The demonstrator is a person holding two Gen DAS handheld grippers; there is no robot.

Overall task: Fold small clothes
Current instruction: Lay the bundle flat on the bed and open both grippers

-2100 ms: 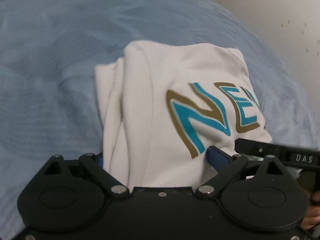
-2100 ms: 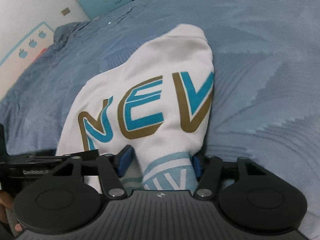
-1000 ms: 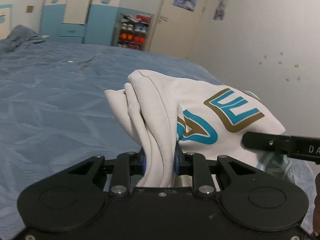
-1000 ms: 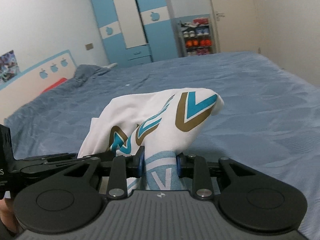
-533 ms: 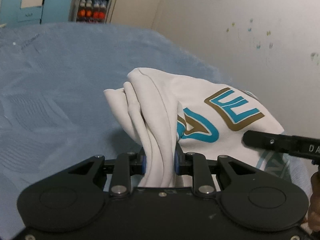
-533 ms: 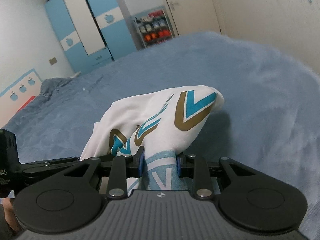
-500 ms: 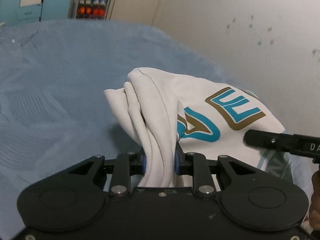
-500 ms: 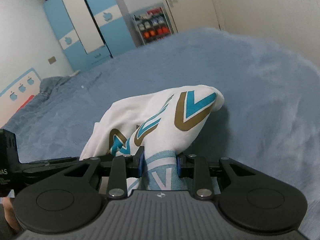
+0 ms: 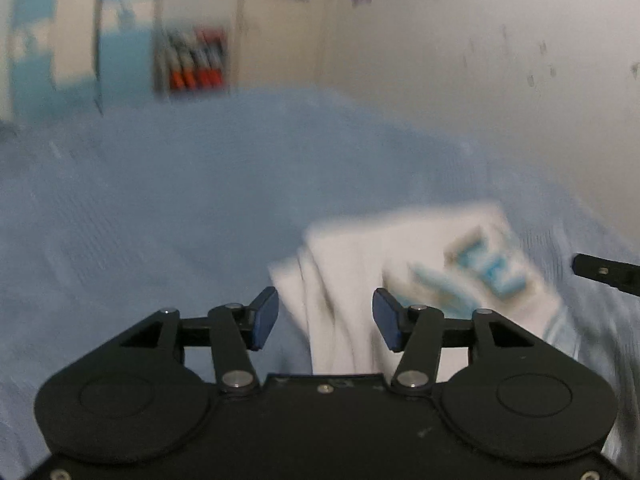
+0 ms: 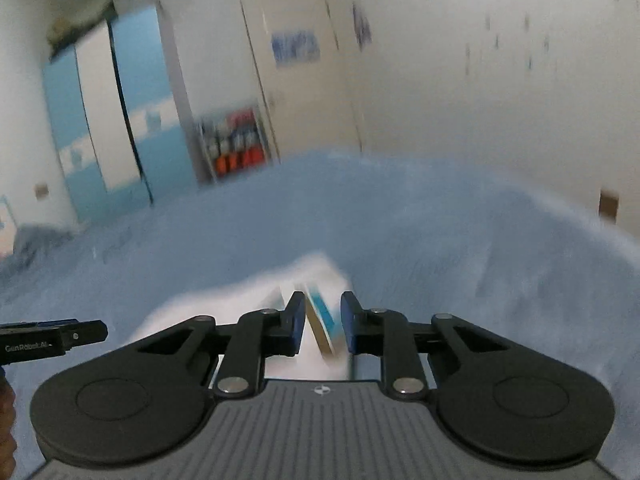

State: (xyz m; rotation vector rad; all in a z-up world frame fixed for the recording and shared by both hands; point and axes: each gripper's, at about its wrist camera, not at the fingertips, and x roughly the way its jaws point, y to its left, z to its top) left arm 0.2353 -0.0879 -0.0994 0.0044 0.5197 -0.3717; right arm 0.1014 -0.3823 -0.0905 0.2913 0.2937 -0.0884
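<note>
**A:** Left wrist view: what can be made out?

**B:** Motion blur softens everything. The left tool [image 9: 325, 318] has its blue pads spread wide apart, holding nothing. A white shirt [image 9: 404, 276] lies bunched on the blue bed [image 9: 160, 208], its near folds running between the pads and under the tool body, cut off there. The teal-and-gold lettering on its right side is too smeared to read.

**A:** And around it?

**B:** At the right edge the black tip of the right tool [image 9: 604, 270] juts in, just beside the shirt. Far off, a shelf of coloured items [image 9: 194, 62] and a blue-and-white wardrobe [image 9: 60, 40] stand against the wall.

**A:** Right wrist view?

**B:** Blurred too. The right tool [image 10: 323, 322] has its pads a narrow way apart, with a fold of the shirt [image 10: 224, 300] between them; whether either pad touches the cloth cannot be told. The tool body hides the shirt's near part.

**A:** Anything else?

**B:** The left tool [image 10: 52, 338] enters at the left edge, a hand [image 10: 7, 420] barely visible below it. The bed [image 10: 440, 240] stretches to the far wardrobe [image 10: 108, 120] and shelf [image 10: 236, 146].
</note>
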